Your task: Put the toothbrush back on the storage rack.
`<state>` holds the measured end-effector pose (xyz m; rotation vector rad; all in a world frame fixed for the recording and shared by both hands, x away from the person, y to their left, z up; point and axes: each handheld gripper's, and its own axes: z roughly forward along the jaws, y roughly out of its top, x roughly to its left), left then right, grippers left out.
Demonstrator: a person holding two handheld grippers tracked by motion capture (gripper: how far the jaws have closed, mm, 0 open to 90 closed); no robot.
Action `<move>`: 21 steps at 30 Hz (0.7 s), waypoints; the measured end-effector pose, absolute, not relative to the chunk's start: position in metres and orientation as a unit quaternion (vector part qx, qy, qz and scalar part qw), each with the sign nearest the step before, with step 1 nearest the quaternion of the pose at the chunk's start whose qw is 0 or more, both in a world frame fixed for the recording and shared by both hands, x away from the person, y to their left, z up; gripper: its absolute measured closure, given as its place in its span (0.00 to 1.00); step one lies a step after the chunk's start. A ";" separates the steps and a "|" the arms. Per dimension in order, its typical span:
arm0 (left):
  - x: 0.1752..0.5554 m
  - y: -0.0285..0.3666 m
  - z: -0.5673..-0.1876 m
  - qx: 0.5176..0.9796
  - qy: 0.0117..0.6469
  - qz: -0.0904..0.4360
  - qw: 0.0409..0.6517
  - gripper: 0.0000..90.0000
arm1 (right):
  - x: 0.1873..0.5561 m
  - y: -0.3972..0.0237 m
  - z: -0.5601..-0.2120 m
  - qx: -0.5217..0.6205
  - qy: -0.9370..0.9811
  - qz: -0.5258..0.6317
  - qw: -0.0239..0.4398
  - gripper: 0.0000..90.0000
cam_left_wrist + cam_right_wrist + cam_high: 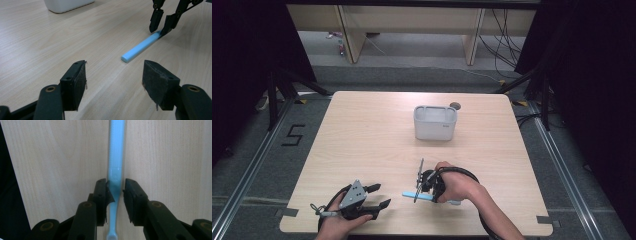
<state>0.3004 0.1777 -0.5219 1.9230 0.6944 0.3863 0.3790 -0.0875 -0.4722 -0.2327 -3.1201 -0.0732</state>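
The blue toothbrush (pixel 115 170) lies flat on the counter (pixel 362 145), not yet lifted. The right tool (pixel 115 195) straddles its handle, jaws nearly touching but not clamped. The left tool (pixel 113 82) waits wide open, empty.

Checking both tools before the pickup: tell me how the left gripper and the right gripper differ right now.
The left gripper stands wide open with bare table between its jaws; the right gripper has its jaws narrowed around the blue toothbrush. The left gripper lies low and about level; the right gripper points down at the table. Both have black jaws.
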 end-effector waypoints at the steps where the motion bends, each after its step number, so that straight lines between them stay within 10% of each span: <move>1: 0.300 0.178 -0.522 0.797 0.288 0.160 0.506 0.39 | 0.379 -0.087 -0.473 -0.074 -0.997 -0.022 0.006 0.81; 21: 0.300 0.178 -0.522 0.799 0.289 0.158 0.504 0.39 | 0.381 -0.078 -0.477 -0.053 -0.999 0.001 -0.004 0.87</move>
